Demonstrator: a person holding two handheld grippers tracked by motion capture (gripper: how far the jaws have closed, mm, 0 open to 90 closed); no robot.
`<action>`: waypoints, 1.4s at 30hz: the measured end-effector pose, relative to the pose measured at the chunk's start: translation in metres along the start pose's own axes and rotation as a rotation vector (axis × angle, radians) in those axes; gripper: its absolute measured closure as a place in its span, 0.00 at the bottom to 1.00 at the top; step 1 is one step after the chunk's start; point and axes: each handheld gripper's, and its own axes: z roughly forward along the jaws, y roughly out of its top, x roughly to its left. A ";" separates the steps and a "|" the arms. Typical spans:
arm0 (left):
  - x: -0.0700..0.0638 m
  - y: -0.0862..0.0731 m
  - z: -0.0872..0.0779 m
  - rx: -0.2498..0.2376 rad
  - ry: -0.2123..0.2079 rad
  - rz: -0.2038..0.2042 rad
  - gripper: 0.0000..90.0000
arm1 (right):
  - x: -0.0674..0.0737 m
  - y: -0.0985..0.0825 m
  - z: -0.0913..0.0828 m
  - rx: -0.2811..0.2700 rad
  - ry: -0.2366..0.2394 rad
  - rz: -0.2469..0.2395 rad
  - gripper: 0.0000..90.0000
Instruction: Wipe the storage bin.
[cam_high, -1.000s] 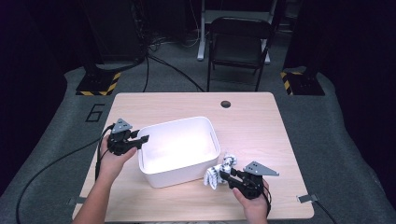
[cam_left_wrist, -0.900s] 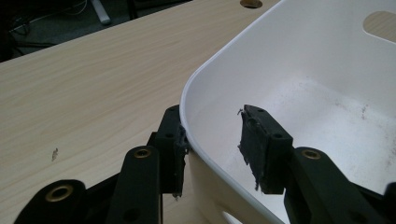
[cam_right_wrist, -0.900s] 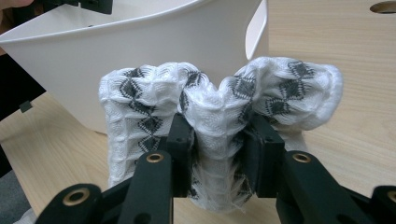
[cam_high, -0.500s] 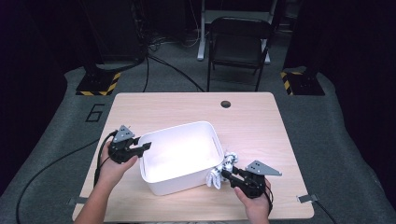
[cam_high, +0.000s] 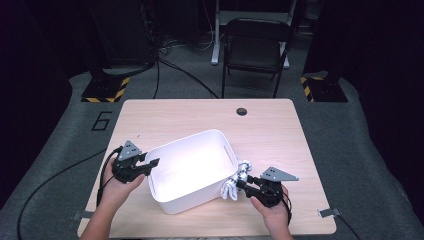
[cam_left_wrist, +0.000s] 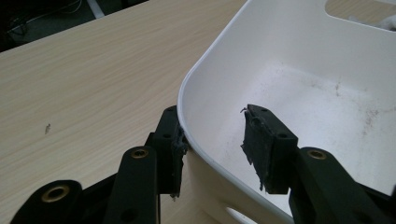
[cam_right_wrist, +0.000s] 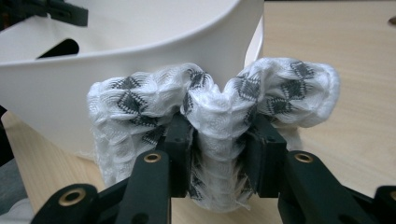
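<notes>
From the high view, a white plastic bin (cam_high: 192, 170) sits skewed on the wooden surface (cam_high: 270, 130), left tongs (cam_high: 150, 165) at its near-left corner and right tongs (cam_high: 242, 184) beside its right wall with a bunched cloth. Left gripper view: the jaws straddle the bin's rim (cam_left_wrist: 187, 116), one pad touching outside, the other hanging free inside, so no real clamp. Right gripper view: the jaws pinch a white cloth with dark diamond pattern (cam_right_wrist: 212, 100) just off the bin wall (cam_right_wrist: 140, 46).
</notes>
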 end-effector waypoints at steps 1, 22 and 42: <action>0.000 0.000 0.000 0.000 0.005 0.004 0.64 | -0.002 -0.002 0.003 0.017 0.008 0.006 0.72; 0.004 0.001 0.004 0.018 -0.050 0.027 0.63 | 0.018 0.009 -0.011 -0.048 0.017 -0.055 0.68; 0.005 0.001 0.007 0.004 -0.056 0.013 0.62 | -0.001 -0.028 0.029 0.203 -0.027 0.002 0.68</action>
